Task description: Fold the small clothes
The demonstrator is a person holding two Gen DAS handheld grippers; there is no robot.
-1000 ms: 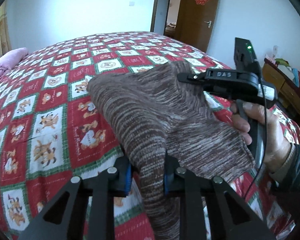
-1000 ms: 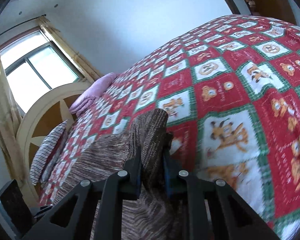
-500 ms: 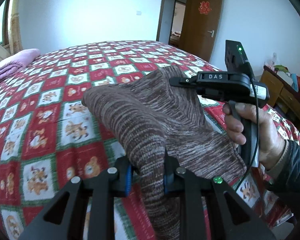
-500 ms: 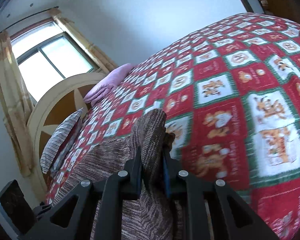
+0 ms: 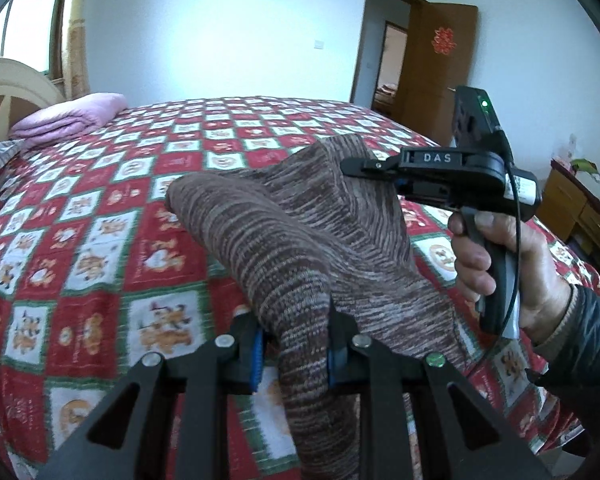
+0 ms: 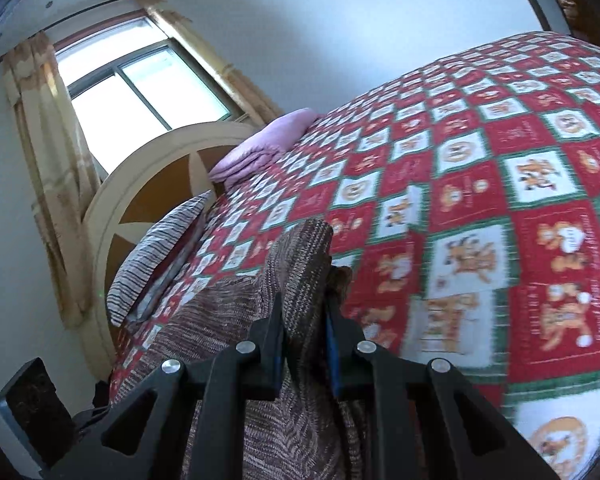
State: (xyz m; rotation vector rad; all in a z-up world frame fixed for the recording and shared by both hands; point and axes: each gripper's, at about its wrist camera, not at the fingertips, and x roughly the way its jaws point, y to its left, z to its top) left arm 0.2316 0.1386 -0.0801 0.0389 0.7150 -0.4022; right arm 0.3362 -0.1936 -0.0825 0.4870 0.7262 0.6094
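A brown striped knit garment (image 5: 300, 248) hangs in the air above the red patchwork bedspread (image 5: 100, 216), stretched between both grippers. My left gripper (image 5: 296, 354) is shut on a bunched fold of its near edge. In the left wrist view the right gripper (image 5: 352, 168) pinches the garment's far corner, held by a hand (image 5: 496, 264). In the right wrist view the right gripper (image 6: 304, 344) is shut on a fold of the same garment (image 6: 236, 320), which drapes down to the left.
A folded pink blanket (image 5: 72, 118) and a striped pillow (image 6: 156, 248) lie by the cream headboard (image 6: 140, 184) under a window. An open wooden door (image 5: 436, 76) stands at the back, and a wooden cabinet (image 5: 572, 208) to the right of the bed.
Both grippers have carried the garment across the bed and slightly up, still gripping it. The headboard, window and pink blanket have come further into view.
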